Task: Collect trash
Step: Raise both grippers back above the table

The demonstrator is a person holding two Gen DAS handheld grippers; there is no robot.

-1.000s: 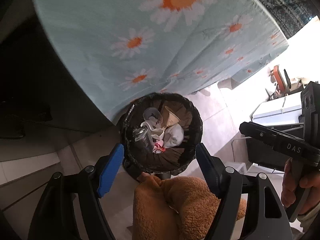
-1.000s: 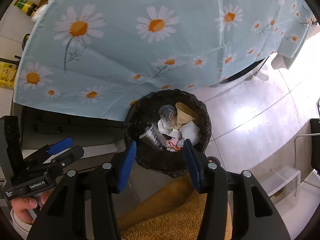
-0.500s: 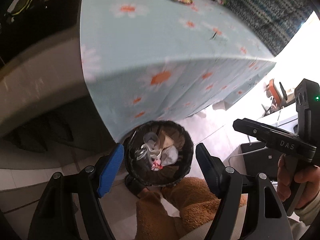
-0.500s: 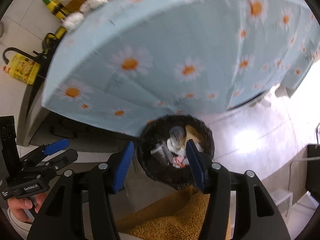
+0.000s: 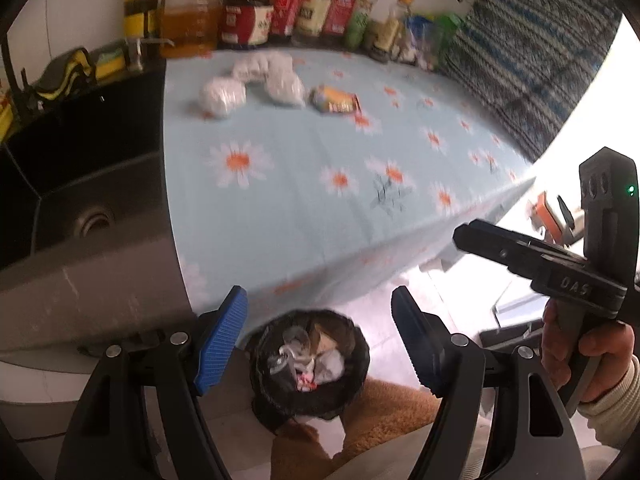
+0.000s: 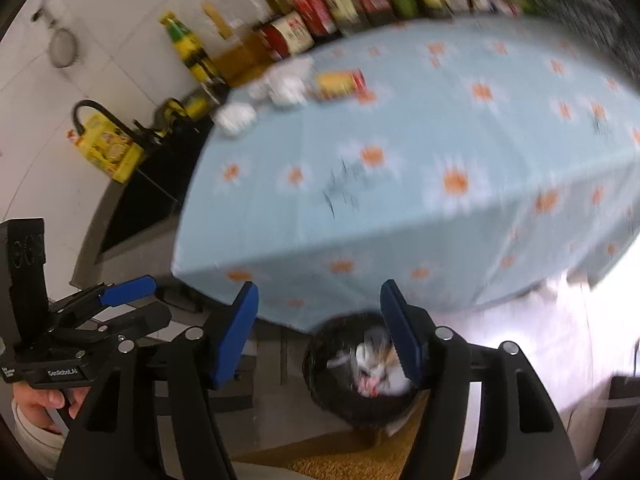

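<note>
the bin (image 5: pixel 310 364) sits on the floor at the foot of the table (image 5: pixel 320 208), lined in black and holding crumpled white paper, clear plastic and a bit of red wrapper. more trash lies up on the daisy cloth: three white paper wads (image 5: pixel 256 82) and a yellow-red packet (image 5: pixel 334 99), near the bottles (image 5: pixel 288 4) along the wall. the left gripper (image 5: pixel 318 338) hangs above the bin, jaws apart and nothing between the pads. the right gripper (image 6: pixel 318 330) is also empty, jaws opening; its view is blurred, so the bin's contents read only as white and pink smears. a sink (image 5: pixel 80 184) lies left of the table. a tan fuzzy thing (image 5: pixel 384 420), perhaps a mat, is by the bin.
</note>
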